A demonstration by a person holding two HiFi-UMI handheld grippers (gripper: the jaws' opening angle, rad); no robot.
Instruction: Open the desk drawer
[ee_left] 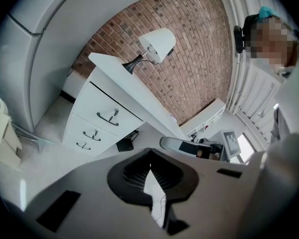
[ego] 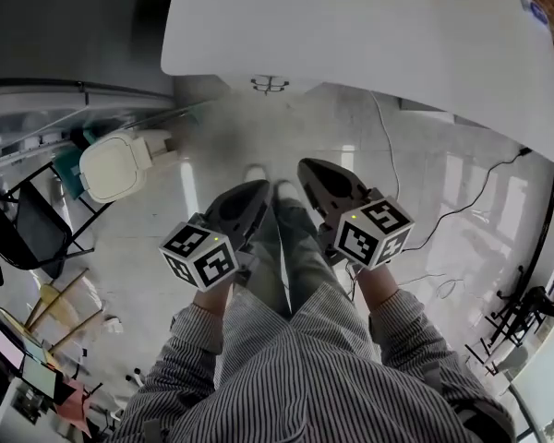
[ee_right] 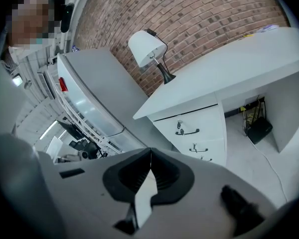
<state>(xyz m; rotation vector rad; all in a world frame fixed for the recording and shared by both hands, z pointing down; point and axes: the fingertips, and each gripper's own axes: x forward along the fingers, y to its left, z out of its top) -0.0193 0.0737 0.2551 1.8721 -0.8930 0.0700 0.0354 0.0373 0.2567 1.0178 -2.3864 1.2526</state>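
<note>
The desk drawer (ee_right: 188, 128) sits flush, well apart from both tools. Left gripper (ee_left: 150, 154) and right gripper (ee_right: 150, 156) are clenched empty (approach, grasp, pull remain).

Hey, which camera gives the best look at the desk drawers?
The left gripper view: all three drawers and their handles show, unobstructed. The right gripper view shows them too, but the lowest is partly hidden. The head view looks down on the desk top; only one handle peeks out.
</note>
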